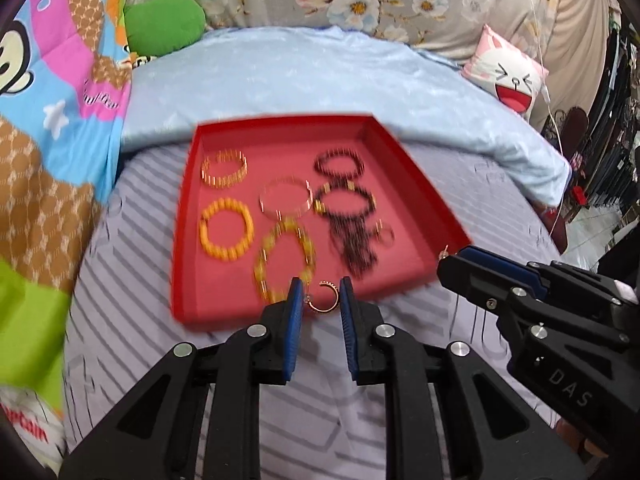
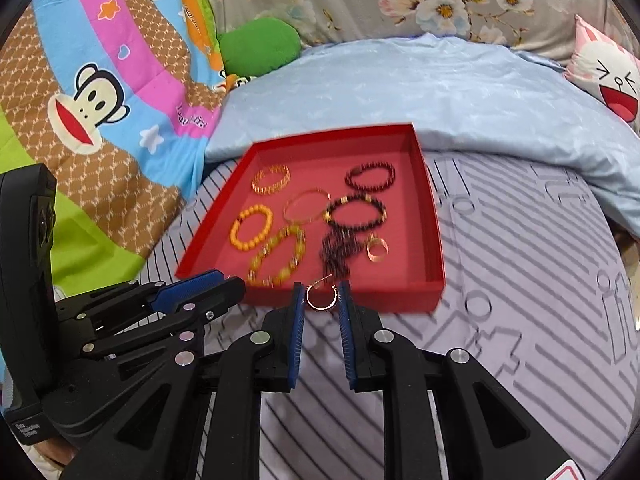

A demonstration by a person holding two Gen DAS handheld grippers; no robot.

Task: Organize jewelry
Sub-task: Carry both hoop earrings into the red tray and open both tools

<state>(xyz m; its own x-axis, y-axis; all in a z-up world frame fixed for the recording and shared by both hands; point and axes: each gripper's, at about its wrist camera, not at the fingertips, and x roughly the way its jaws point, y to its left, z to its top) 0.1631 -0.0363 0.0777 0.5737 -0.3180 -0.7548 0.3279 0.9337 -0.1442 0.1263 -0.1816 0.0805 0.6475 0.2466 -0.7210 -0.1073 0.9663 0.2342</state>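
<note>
A red tray [image 1: 224, 314] lies on the bed and holds several bracelets: a gold one [image 1: 224, 169], an orange beaded one [image 1: 227, 229], a yellow beaded one [image 1: 284, 264] and dark beaded ones [image 1: 345, 200]. A gold ring [image 2: 377, 249] lies beside a dark tassel [image 2: 338, 252]. Over the tray's near edge, my left gripper [image 1: 321, 294] is shut on a gold hoop earring [image 1: 325, 308]. My right gripper [image 2: 321, 294] is shut on a second gold hoop earring [image 2: 320, 304]. Each gripper also shows side-on in the other's view: the right gripper [image 1: 450, 260], and the left gripper [image 2: 230, 280].
The tray [image 2: 392, 300] rests on a lilac striped sheet [image 2: 520, 320]. A light blue quilt [image 1: 320, 72] lies behind it, and a cartoon monkey blanket [image 2: 92, 108] is piled on the left. A green plush [image 1: 164, 22] and a cat-face pillow [image 1: 508, 72] lie further back.
</note>
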